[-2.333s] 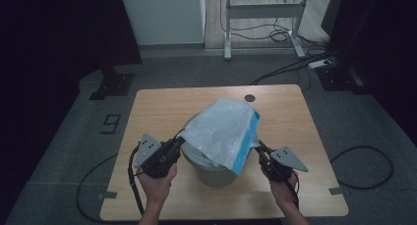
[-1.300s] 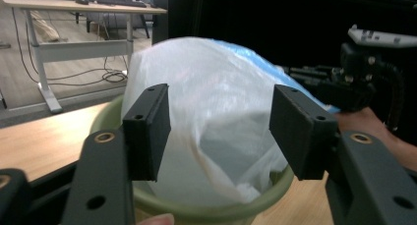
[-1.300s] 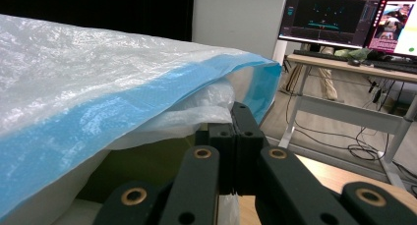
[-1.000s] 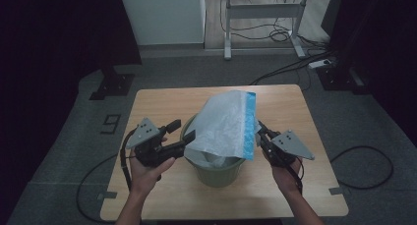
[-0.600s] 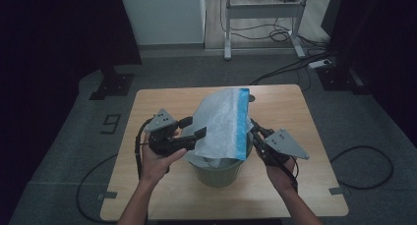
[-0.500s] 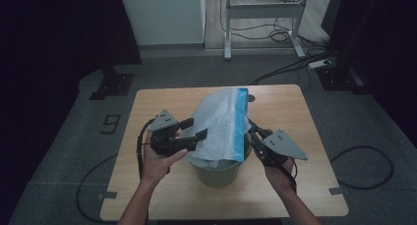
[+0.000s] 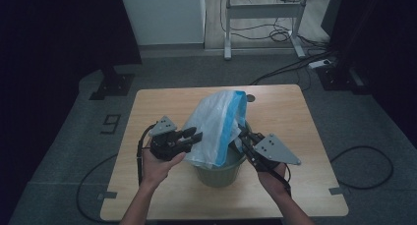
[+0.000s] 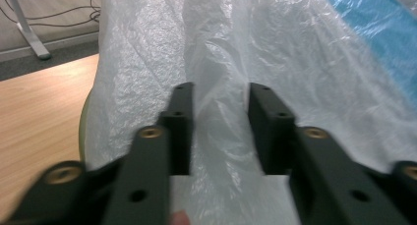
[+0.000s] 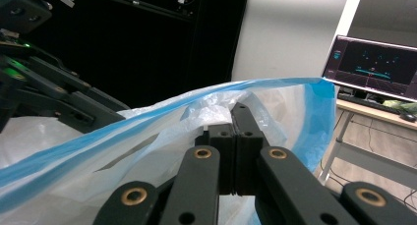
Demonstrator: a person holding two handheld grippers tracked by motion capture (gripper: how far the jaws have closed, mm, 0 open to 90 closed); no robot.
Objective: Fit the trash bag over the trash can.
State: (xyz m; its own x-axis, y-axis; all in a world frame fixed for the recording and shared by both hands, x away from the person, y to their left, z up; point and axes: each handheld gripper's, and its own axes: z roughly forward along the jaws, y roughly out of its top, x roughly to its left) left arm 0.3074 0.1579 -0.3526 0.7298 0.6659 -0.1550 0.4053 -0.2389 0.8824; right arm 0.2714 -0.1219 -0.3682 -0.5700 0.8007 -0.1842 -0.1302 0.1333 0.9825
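On wooden table [image 7: 295, 122], green bin [image 7: 219, 173], grey carpet [image 7: 74, 151]

Right claw [image 9: 235, 151] clamped on plastic bag [image 9: 206, 104] blue-edged rim.

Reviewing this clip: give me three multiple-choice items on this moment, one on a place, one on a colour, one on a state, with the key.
1. Where does the bin stand?
A. on the wooden table
B. on the floor
C. on a chair

2. What colour is the band along the edge of the white plastic bag?
A. red
B. blue
C. black

3. How do the right tongs stand?
A. wide open, clear of the bag
B. shut on the bag's edge
C. lying on the table

Key:
1. A, the high view shows the green bin on the tabletop between the two hands.
2. B, a blue strip runs along the bag's rim.
3. B, the right gripper view shows the jaws pressed together with the bag's film pinched between them.
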